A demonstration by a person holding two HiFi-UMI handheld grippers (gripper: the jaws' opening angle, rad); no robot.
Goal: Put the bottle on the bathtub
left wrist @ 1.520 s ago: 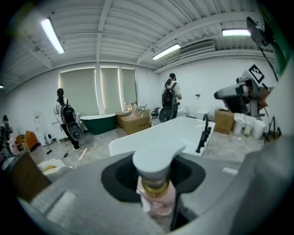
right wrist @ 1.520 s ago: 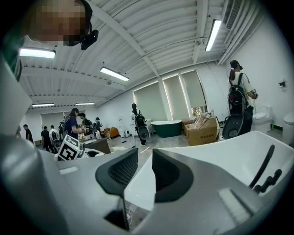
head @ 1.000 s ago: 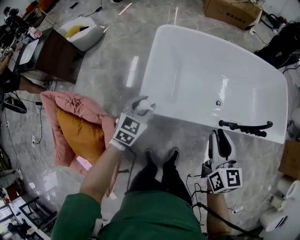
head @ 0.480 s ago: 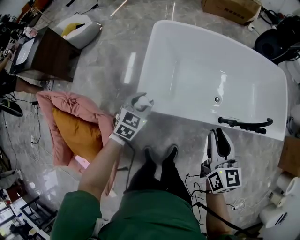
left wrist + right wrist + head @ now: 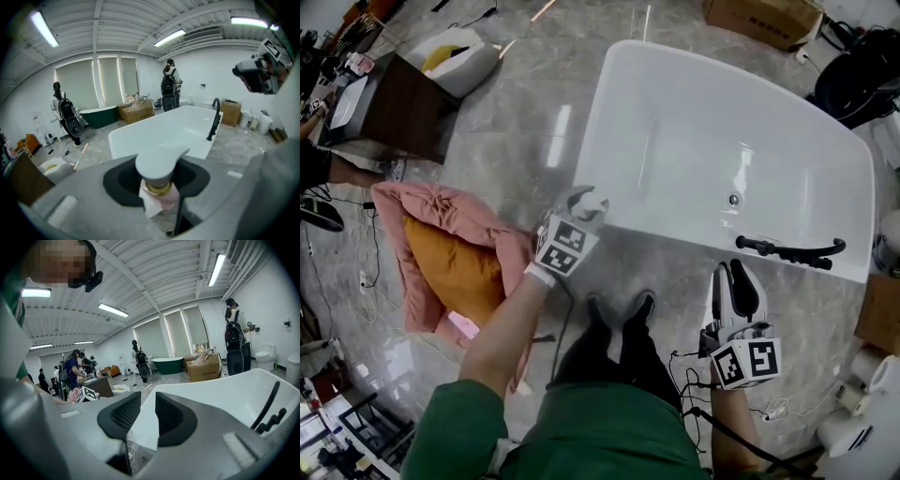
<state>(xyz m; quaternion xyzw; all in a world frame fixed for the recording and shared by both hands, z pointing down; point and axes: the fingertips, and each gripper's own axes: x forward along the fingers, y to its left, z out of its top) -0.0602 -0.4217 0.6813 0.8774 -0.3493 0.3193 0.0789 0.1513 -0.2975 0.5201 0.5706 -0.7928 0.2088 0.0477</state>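
The bottle (image 5: 159, 165) has a white pump cap, a gold collar and a pink body with a white label. My left gripper (image 5: 157, 180) is shut on it just under the cap. In the head view this gripper (image 5: 577, 217) holds the bottle (image 5: 587, 200) at the near left corner of the white bathtub (image 5: 694, 122), right by its rim. A black faucet (image 5: 787, 251) stands on the tub's near right rim. My right gripper (image 5: 737, 281) hangs lower, in front of the faucet. Its jaws stand together with only a thin slit, and nothing is between them (image 5: 147, 416).
A pink and orange cushion (image 5: 455, 253) lies on the floor to the left, with a dark brown table (image 5: 403, 108) beyond it. Cardboard boxes (image 5: 759, 19) sit behind the tub. Cables (image 5: 773, 411) trail by my black shoes (image 5: 621, 314). Several people stand in the room (image 5: 168, 86).
My left gripper with the bottle has edged slightly right toward the tub's corner. The right gripper has barely moved.
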